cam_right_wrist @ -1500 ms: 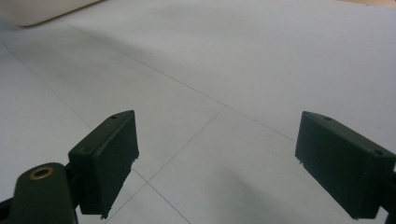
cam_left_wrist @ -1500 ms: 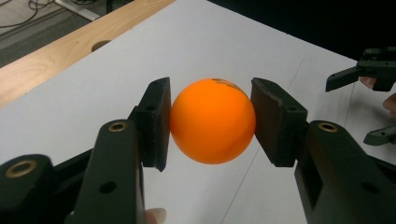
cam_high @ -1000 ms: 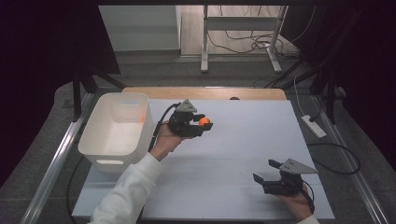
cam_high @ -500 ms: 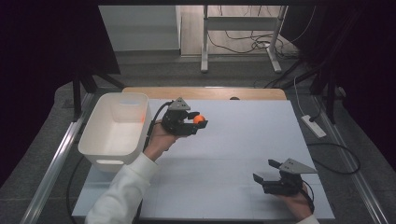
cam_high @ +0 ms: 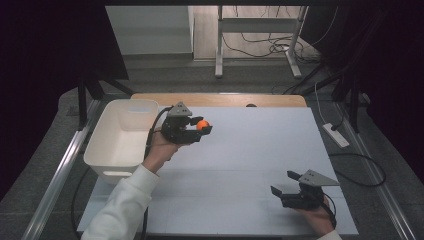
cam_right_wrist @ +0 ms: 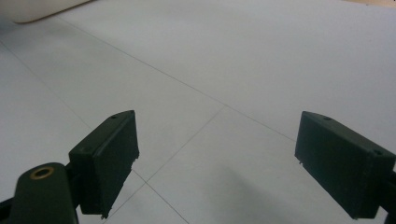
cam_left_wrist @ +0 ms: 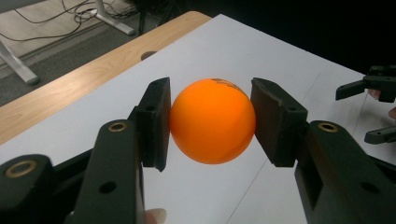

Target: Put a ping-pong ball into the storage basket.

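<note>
An orange ball sits squeezed between the two black pads of my left gripper, which is shut on it. From above, that gripper hangs over the white table just right of the white tub, with the orange ball at its tip. My right gripper rests low near the table's front right, open, and its own camera shows the right gripper with only bare white table between its pads. It also appears far off in the left gripper view as the right gripper.
The white tub stands at the table's left edge. A wooden strip runs along the far edge of the table. A power strip and cables lie on the floor to the right. A metal rail borders the left side.
My left gripper, still holding the orange ball, has drifted left toward the tub and risen slightly. The right gripper has stayed where it was.
</note>
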The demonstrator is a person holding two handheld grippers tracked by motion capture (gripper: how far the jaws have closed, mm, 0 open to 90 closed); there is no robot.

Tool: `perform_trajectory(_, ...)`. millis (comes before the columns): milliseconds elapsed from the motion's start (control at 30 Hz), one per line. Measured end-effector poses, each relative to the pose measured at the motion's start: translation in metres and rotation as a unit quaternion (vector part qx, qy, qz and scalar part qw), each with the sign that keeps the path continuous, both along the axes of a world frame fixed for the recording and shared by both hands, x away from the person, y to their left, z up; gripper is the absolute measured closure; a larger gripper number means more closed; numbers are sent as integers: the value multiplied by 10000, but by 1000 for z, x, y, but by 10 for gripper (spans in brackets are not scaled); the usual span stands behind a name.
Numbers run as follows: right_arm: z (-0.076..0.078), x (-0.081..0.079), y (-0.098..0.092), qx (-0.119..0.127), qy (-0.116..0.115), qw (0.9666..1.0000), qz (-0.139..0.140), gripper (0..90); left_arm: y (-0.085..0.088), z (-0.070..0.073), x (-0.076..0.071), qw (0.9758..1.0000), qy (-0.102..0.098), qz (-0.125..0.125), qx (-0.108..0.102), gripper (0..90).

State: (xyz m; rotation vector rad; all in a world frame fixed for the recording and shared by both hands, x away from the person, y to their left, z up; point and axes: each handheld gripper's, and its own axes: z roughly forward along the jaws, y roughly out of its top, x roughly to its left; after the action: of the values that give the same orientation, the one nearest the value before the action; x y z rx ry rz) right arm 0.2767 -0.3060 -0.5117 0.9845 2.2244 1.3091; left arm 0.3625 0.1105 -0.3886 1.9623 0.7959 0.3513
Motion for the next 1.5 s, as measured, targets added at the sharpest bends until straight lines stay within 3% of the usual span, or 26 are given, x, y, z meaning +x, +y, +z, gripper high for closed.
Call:
perform_trajectory(800, 0, 0, 1, -21, -10, 10000, -11, 134, 39, 9, -10, 9990, -138, 424, -35, 507)
perform_trajectory(1500, 0, 1, 1, -44, -1, 10000, -5, 134, 76, 15, -16, 9961, -196, 859, -105, 506)
